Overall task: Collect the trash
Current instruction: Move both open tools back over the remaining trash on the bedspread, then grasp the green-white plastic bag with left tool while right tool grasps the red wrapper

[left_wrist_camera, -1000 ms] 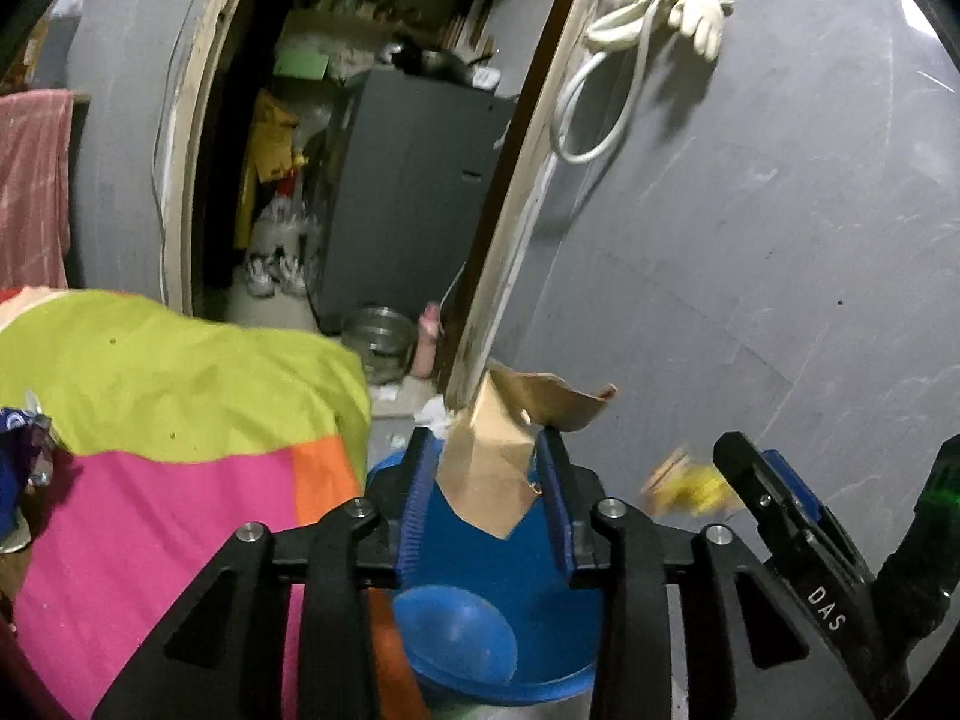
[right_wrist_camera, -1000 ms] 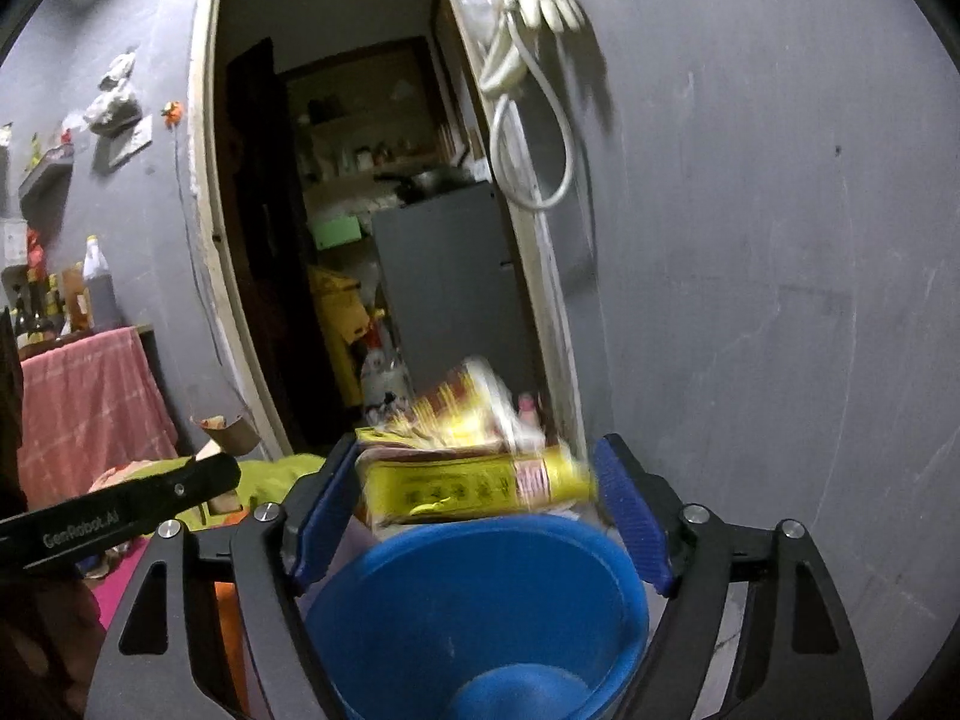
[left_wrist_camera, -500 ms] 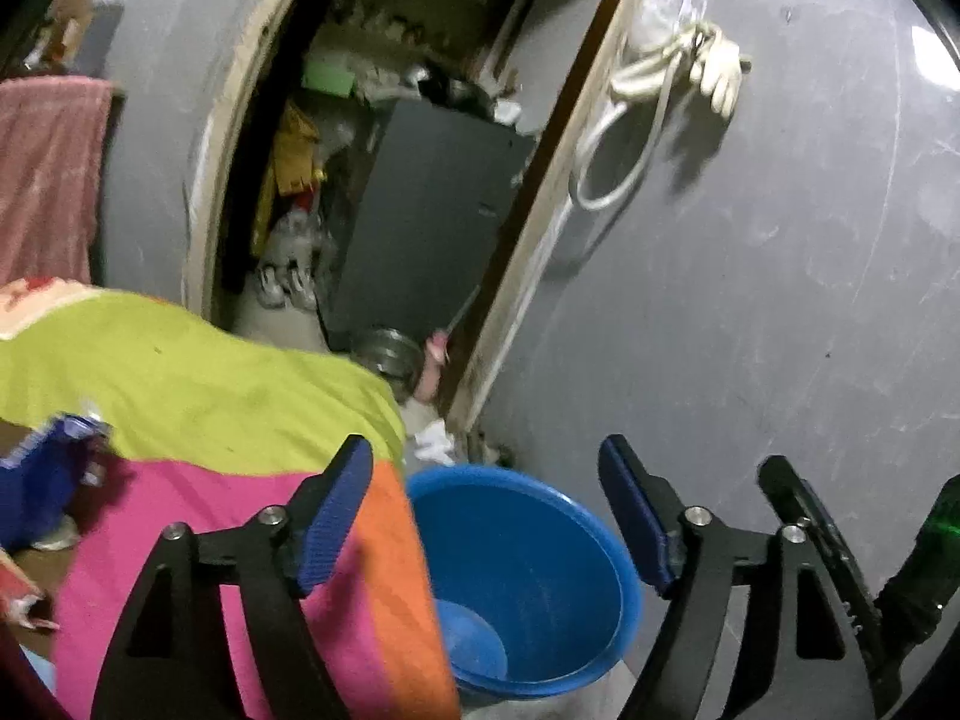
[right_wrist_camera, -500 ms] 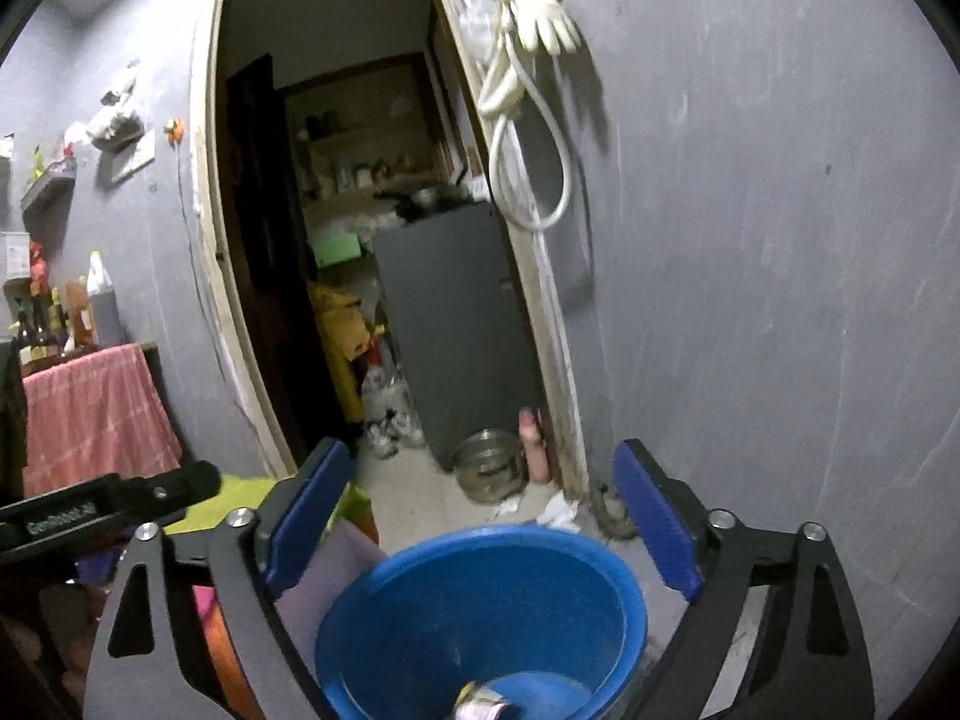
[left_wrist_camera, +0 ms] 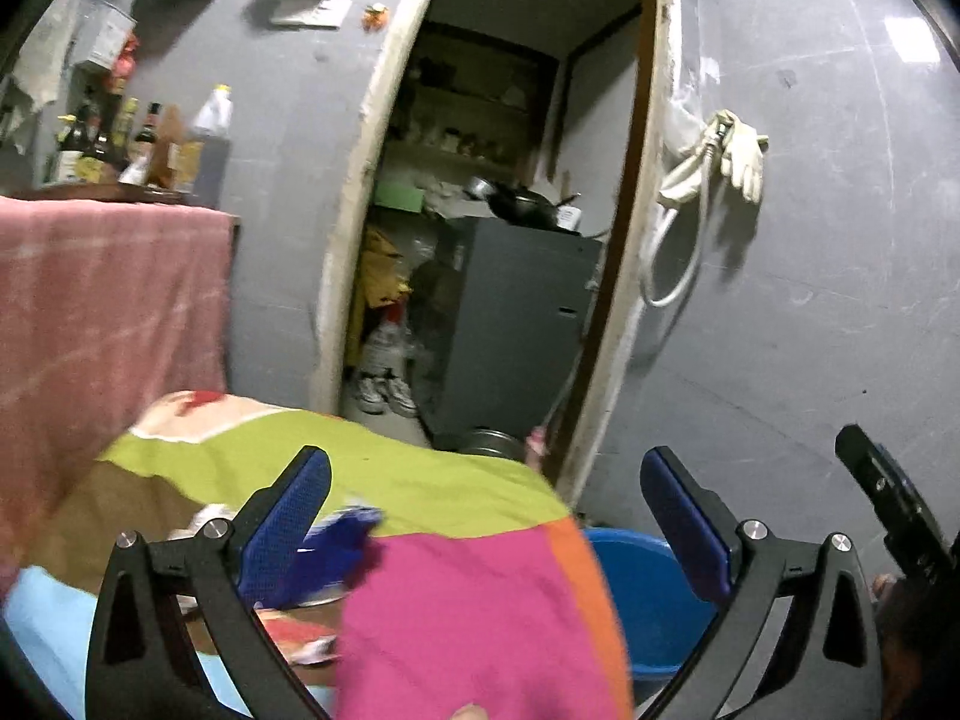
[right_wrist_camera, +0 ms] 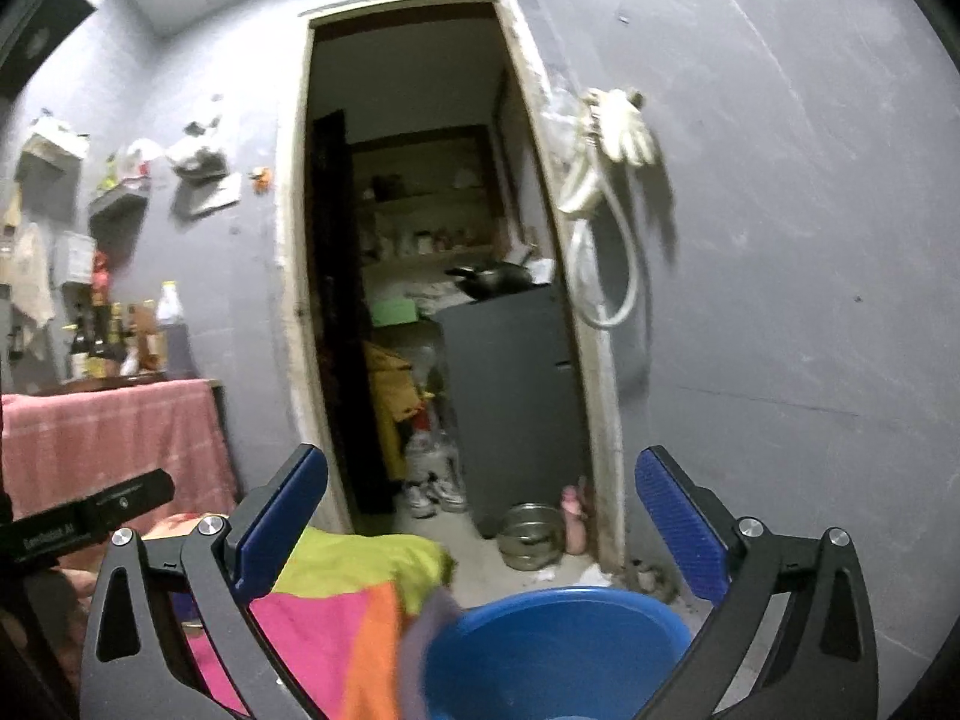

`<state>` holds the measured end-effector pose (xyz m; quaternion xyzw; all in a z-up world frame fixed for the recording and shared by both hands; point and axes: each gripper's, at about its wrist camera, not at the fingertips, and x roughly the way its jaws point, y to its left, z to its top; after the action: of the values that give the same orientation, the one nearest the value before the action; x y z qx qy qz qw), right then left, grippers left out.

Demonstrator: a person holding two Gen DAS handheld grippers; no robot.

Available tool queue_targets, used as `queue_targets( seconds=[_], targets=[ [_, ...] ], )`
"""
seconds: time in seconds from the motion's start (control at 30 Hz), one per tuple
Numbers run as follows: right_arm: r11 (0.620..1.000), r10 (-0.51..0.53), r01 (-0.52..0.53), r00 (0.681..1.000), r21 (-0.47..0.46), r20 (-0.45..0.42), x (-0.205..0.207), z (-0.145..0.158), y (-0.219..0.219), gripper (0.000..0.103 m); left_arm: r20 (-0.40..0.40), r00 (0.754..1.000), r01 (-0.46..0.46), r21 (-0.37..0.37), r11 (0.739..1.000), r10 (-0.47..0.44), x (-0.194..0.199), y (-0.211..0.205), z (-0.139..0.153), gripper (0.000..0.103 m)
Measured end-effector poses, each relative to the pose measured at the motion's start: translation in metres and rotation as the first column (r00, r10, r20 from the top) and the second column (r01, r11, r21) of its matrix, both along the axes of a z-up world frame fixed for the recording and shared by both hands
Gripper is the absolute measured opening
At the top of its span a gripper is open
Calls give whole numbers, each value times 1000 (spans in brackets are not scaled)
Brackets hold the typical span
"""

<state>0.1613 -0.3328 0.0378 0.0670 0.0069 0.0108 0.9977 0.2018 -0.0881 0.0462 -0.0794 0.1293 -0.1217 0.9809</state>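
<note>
Left hand-held gripper point(left_wrist_camera: 480, 516): spread wide, empty, over the tabletop point(left_wrist_camera: 468, 612).
Wrappers point(left_wrist_camera: 336, 546): still lying on the cloth, uncollected.
Bucket point(right_wrist_camera: 558, 648): beside the tabletop, contents hidden.
Right hand-held gripper point(right_wrist_camera: 480, 510): spread wide, empty, above the bucket.

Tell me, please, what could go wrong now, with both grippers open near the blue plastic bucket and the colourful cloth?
1. The edge of the multicoloured patchwork cloth hangs against the rim of the blue plastic bucket; later drops might land on fabric instead.
2. The open left gripper is over the cloth near a blue crumpled wrapper; closing there may pinch cloth as well.
3. The open right gripper is close beside the left one, so they might collide.
</note>
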Motion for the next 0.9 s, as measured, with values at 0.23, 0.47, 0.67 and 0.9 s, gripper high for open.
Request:
queue_targets(
  seconds=[0.23,0.47,0.67,0.9],
  targets=[
    [991,122,-122,993,-48,0,1,4,70,103,-32,991,-125,39,991,126,-32,74,-12,101],
    [967,239,-245,967,-68,-90,20,-12,126,103,-116,965,-225,87,970,235,-46,140,-41,101],
    [936,321,-344,923,-82,-211,40,-36,163,103,-208,951,-221,61,973,229,-36,174,-61,101],
    [888,401,-456,835,-66,-378,61,-67,188,102,-335,932,-146,3,989,138,-9,184,-83,100]
  ],
)
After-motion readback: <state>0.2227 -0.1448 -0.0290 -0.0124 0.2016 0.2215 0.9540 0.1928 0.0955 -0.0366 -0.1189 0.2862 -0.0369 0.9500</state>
